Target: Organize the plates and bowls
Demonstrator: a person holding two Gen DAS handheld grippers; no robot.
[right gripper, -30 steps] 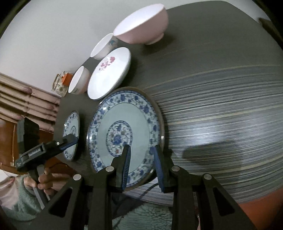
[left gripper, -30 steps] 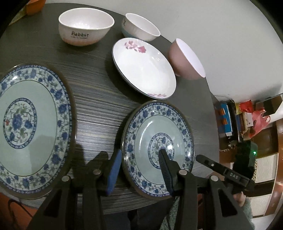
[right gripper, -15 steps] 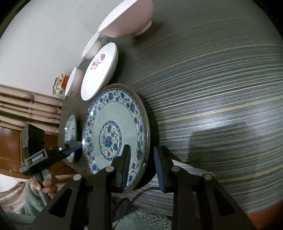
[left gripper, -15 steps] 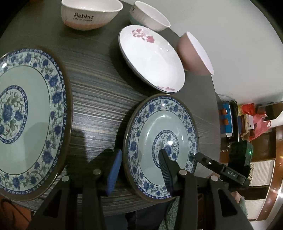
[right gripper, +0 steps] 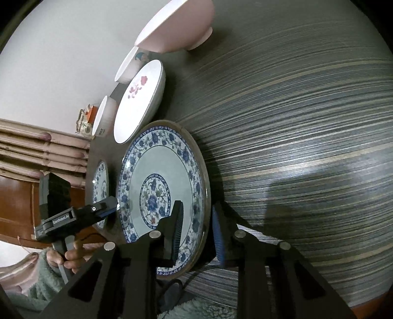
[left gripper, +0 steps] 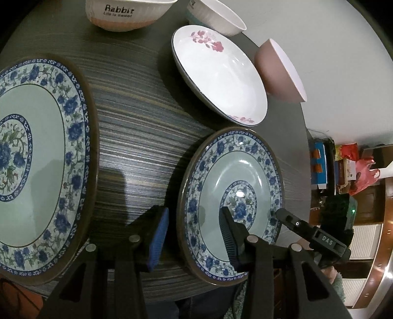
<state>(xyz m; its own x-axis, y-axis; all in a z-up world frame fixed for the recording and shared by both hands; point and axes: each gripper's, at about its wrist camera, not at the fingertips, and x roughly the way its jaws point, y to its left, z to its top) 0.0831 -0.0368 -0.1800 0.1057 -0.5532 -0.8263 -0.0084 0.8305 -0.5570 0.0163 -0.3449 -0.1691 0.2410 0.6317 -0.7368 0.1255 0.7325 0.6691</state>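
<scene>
Two blue-and-white floral plates lie on a dark striped round table (left gripper: 137, 127). My left gripper (left gripper: 192, 233) is open and straddles the near left rim of one plate (left gripper: 233, 196); one finger is over the plate, the other outside it. The other plate (left gripper: 36, 157) lies to its left. My right gripper (right gripper: 196, 230) straddles the right rim of this other plate (right gripper: 162, 186), which is tilted up off the table; its jaws are close to the rim, and contact cannot be told. The left-hand plate shows edge-on further left in the right wrist view (right gripper: 100, 181).
At the back stand a white dish with pink flowers (left gripper: 221, 73), a pink bowl (left gripper: 280, 71), a white "Rabbit" bowl (left gripper: 125, 12) and a small white bowl (left gripper: 216, 17). The table edge runs close behind the plates. Cluttered shelves (left gripper: 343, 166) are beyond on the right.
The right gripper has tilted the plate it straddles up onto its edge. The left gripper has moved in closer over the rim of its plate.
</scene>
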